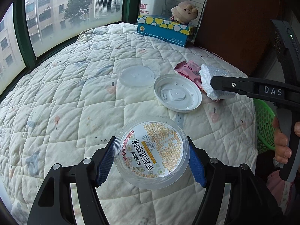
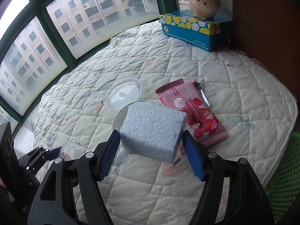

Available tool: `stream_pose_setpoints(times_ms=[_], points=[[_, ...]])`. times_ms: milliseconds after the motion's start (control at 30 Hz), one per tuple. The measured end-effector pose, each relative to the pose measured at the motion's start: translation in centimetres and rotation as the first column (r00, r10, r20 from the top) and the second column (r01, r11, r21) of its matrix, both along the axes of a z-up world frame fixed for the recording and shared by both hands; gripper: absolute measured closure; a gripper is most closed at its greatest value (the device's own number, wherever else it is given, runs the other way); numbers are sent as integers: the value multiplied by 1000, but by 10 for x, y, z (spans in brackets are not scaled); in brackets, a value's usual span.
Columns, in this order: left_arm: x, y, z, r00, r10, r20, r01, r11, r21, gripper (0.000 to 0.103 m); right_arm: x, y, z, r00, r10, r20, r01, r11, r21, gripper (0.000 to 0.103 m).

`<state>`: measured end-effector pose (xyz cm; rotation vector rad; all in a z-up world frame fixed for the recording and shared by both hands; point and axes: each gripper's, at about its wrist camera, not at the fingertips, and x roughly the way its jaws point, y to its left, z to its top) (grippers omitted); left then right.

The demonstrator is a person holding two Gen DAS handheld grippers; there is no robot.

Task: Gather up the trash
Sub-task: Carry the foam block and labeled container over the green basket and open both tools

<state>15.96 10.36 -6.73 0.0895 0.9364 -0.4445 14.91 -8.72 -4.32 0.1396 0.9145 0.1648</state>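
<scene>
Gripping a round labelled plastic lid [image 1: 151,154] flat, printed face up, left gripper [image 1: 151,159] closed on its rim, right gripper [image 2: 151,154] clamping white foam block [image 2: 152,129], long axis running away from camera.

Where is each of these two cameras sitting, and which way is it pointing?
Left wrist view: sits on the left tool, looking forward over the quilt toward the window; its blue pads grip a labelled cup. The right tool and the person's hand show at right.
Right wrist view: sits on the right tool, facing the same way; its pads hold a foam block. The left tool shows at lower left.
Both share the clear lid, pink wrapper, tissue box and plush toy.
</scene>
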Motion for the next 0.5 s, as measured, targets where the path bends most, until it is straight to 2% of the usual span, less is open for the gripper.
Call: stream_pose_setpoints(times_ms=[500], points=[[-31,-79,15,993,-120,14,120,993,-4,35,-84,-105,-4,989,-149,-2,149,989,20,35]])
